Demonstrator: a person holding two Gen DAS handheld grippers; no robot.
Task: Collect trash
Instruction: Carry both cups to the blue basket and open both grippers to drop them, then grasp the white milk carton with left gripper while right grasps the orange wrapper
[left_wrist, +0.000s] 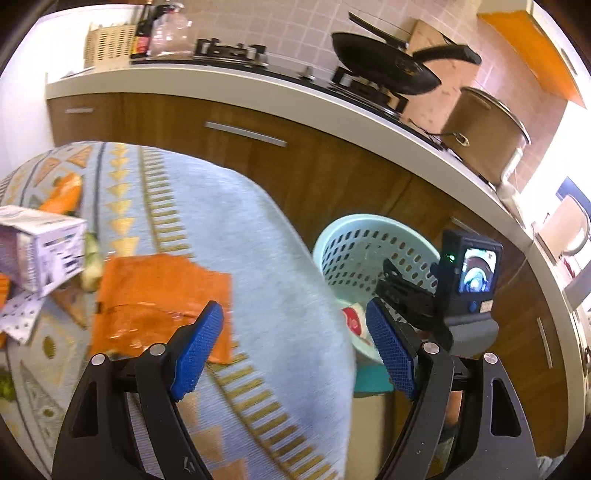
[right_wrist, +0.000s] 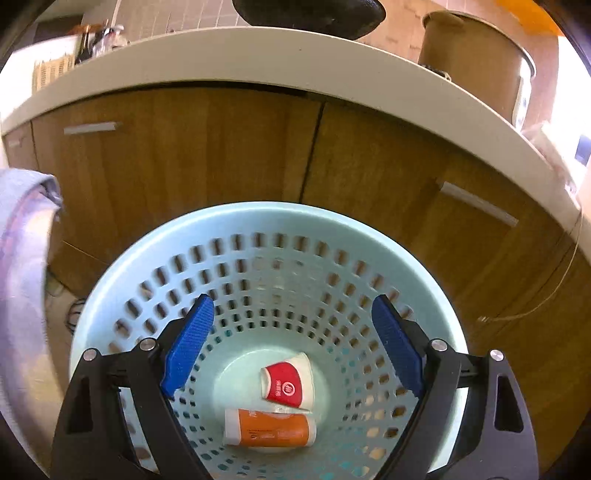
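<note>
My left gripper (left_wrist: 295, 328) is open and empty above the cloth-covered table (left_wrist: 258, 229). An orange wrapper (left_wrist: 155, 295) lies just beyond its left fingertip. A white and purple box (left_wrist: 40, 247), vegetable scraps (left_wrist: 90, 258) and an orange peel (left_wrist: 64, 192) lie at the left. My right gripper (right_wrist: 293, 332) hangs open and empty over the pale green basket (right_wrist: 266, 221). In the basket's bottom lie a red and white paper cup (right_wrist: 286, 382) and an orange and white cup (right_wrist: 269, 428). The basket (left_wrist: 351, 236) and the right gripper's camera body (left_wrist: 469, 273) also show beside the table in the left wrist view.
A wooden cabinet front (right_wrist: 207, 147) under a white counter (right_wrist: 258, 55) stands right behind the basket. On the counter are a stove with a black pan (left_wrist: 384, 66), a big pot (left_wrist: 487, 136) and bottles (left_wrist: 144, 33). Patterned paper (left_wrist: 18, 314) lies at the table's left edge.
</note>
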